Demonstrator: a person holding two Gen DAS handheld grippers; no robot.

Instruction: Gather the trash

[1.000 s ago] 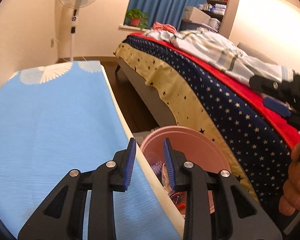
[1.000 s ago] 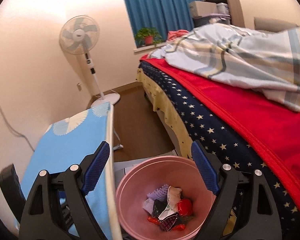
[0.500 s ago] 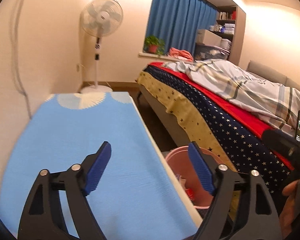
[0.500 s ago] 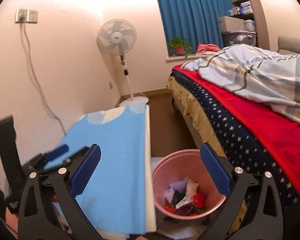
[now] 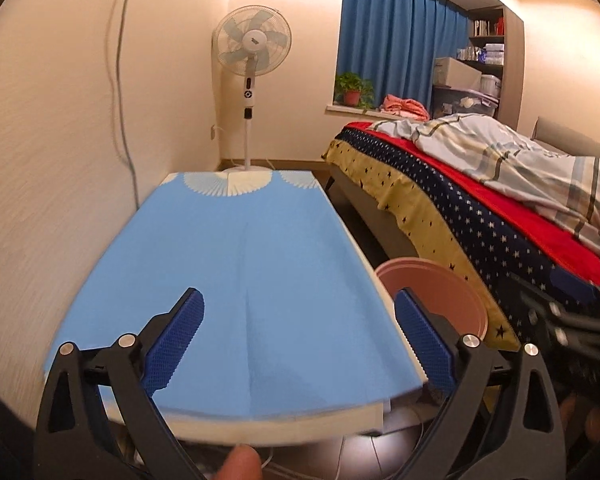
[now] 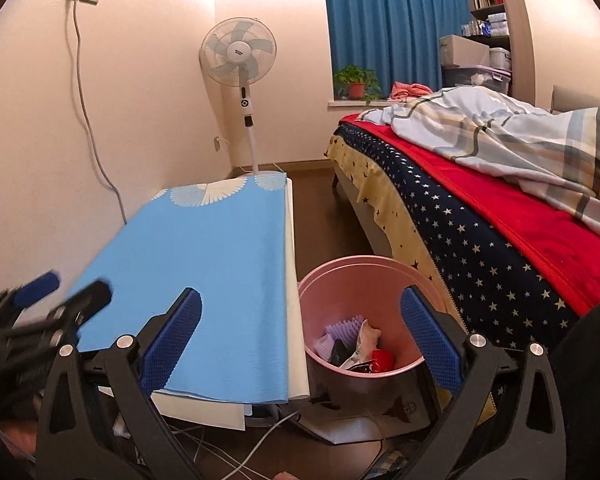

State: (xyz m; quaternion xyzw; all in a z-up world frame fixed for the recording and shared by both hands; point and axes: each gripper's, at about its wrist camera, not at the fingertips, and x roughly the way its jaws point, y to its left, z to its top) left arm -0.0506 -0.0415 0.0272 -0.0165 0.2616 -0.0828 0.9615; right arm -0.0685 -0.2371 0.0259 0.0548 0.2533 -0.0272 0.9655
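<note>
**Beside the table, both tongs let go**

Beside the blue table, at its right edge, the pink bin stood on the floor with the trash inside. Your left gripper had just opened wide and held nothing. Your right gripper was wide open and empty too. A moment before, both tongs were close over the bin; now you had pulled back. The table top looked bare, so I think the job was nearly done.
</note>
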